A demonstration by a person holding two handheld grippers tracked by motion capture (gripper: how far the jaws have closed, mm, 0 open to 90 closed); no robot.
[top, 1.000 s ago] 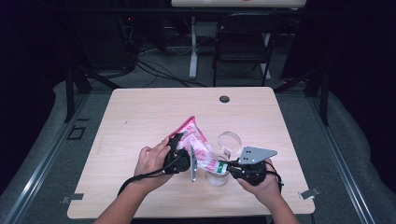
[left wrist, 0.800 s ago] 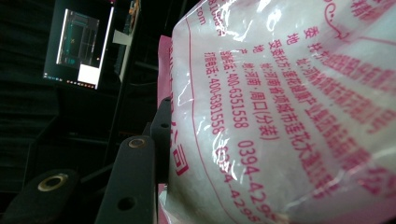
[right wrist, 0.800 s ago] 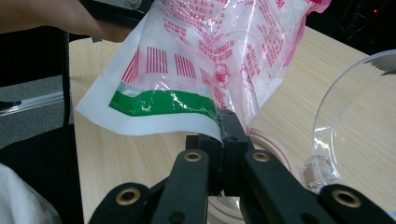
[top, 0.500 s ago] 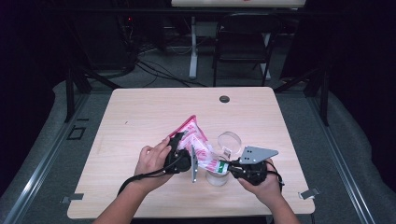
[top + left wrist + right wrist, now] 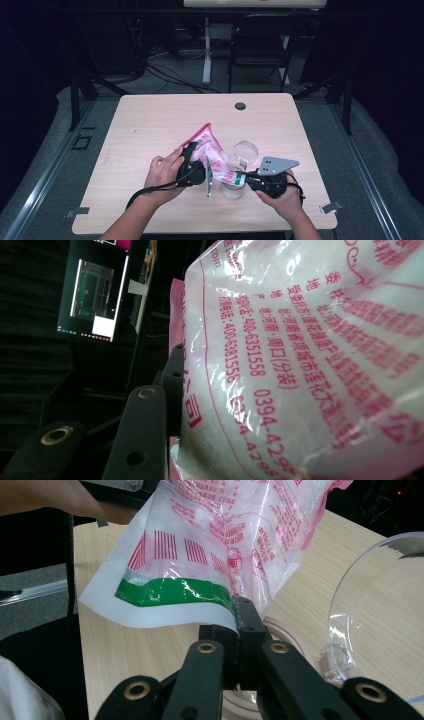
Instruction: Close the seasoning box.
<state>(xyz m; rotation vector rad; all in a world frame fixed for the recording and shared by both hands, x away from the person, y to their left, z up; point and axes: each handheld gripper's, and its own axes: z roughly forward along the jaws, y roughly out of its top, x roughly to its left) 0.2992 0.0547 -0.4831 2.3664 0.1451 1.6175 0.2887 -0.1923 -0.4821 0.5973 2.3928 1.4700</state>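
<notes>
A pink and clear plastic bag [image 5: 212, 150] of white grains is held up over the table between my two grippers. My left gripper [image 5: 196, 167] is shut on the bag's bulging body [image 5: 310, 365], one black jaw showing along its left side. My right gripper [image 5: 246, 178] is shut on the bag's lower corner by the green strip [image 5: 175, 592], its jaws pinched tight on the film. Under that corner stands a clear glass jar [image 5: 233, 189], its rim [image 5: 280, 630] just behind my right jaws. The jar's hinged clear lid [image 5: 245, 151] stands up to the right [image 5: 385, 610].
The light wooden table [image 5: 150, 125] has a round cable hole [image 5: 240, 106] near its far edge. A dark folding chair [image 5: 260, 45] and cables stand on the floor beyond the table. A lit monitor [image 5: 95, 295] appears in the left gripper view.
</notes>
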